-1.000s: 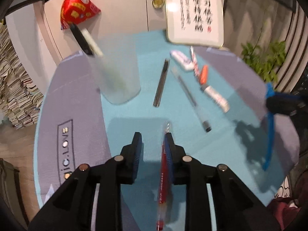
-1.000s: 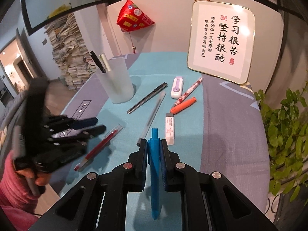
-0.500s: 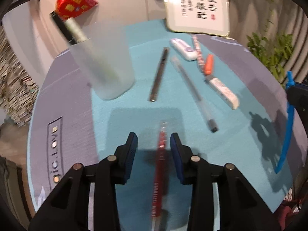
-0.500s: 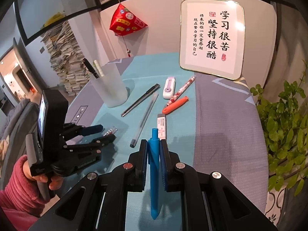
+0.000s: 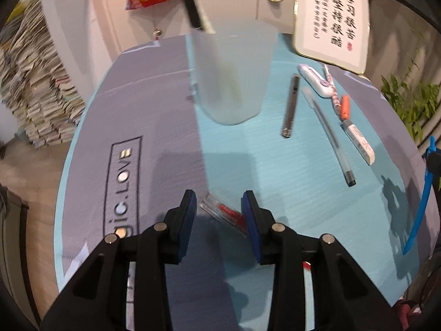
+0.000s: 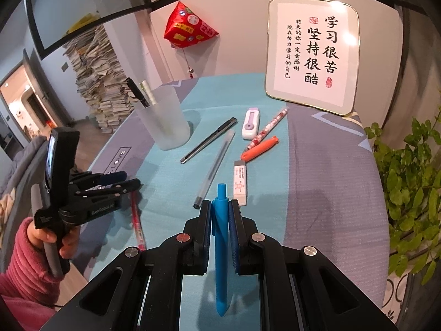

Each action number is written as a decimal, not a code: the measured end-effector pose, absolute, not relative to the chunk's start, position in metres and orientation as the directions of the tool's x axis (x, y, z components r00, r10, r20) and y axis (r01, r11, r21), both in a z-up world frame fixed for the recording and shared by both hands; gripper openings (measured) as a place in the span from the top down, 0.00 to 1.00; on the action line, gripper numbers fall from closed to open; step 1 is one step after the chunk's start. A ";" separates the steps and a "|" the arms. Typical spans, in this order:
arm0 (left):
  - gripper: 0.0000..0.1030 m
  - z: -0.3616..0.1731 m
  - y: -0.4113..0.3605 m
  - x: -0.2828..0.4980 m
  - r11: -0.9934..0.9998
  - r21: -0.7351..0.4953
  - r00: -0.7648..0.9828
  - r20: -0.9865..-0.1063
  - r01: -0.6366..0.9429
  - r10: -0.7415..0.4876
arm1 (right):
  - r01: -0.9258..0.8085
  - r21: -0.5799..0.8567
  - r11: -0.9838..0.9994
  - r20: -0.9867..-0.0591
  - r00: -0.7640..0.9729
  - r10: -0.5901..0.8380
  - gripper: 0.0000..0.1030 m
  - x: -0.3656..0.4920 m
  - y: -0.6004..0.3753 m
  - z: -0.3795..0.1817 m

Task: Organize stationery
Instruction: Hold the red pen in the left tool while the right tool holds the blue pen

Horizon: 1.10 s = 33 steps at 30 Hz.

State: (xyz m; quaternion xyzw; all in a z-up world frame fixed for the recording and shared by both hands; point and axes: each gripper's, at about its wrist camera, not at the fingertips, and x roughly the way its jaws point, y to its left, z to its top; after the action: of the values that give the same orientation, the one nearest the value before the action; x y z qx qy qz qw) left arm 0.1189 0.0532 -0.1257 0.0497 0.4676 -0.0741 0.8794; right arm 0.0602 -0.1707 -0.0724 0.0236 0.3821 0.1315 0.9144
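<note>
Since the earlier frames the left tool (image 5: 219,209) has let go of the red pen (image 5: 224,215): its jaws have just been opening, and the pen, previously upright against one pad, now lies slanted on the surface (image 5: 275,165) between the blue pads, gripped by neither. The frosted cup (image 5: 231,71) has shifted from upper left toward upper centre of the left wrist view.

Right tool (image 6: 220,207): unmoved, jaws nearly closed, clamped on the blue pen (image 6: 220,248), which runs along the fingers at lower centre.

Right wrist view: left tool at lower left, held by a hand (image 6: 49,237) in a pink sleeve, above the red pen lying on the surface.

Cup holds a black pen (image 6: 135,91) and a pale one, leaning out at the rim.

Loose items at centre right of the right wrist view: utility knife (image 6: 209,140), clear gel pen (image 6: 215,168), white eraser (image 6: 239,182), orange marker (image 6: 259,149), patterned pen (image 6: 270,127), correction tape (image 6: 250,122).

Framed calligraphy plaque (image 6: 311,55) at upper right.
</note>
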 end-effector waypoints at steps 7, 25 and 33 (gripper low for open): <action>0.68 -0.120 0.054 0.116 0.994 -0.028 0.517 -0.852 0.107 -0.079 | -0.223 0.145 0.964 -0.682 0.683 0.261 0.87 0.060 -0.168 -0.067; 0.70 -0.122 0.019 0.141 0.991 -0.042 0.453 -0.886 0.128 -0.096 | -0.240 0.168 0.956 -0.650 0.702 0.291 0.88 0.054 -0.175 -0.063; 0.71 -0.109 0.028 0.129 0.982 -0.097 0.483 -0.860 0.160 -0.163 | -0.243 0.186 0.952 -0.647 0.699 0.305 0.88 0.057 -0.178 -0.066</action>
State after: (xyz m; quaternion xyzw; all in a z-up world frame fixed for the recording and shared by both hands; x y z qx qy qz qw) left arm 0.1294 0.0279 -0.1091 -0.0017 0.4998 -0.0937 0.8610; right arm 0.0575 -0.1779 -0.0665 0.0429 0.3585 0.1487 0.9206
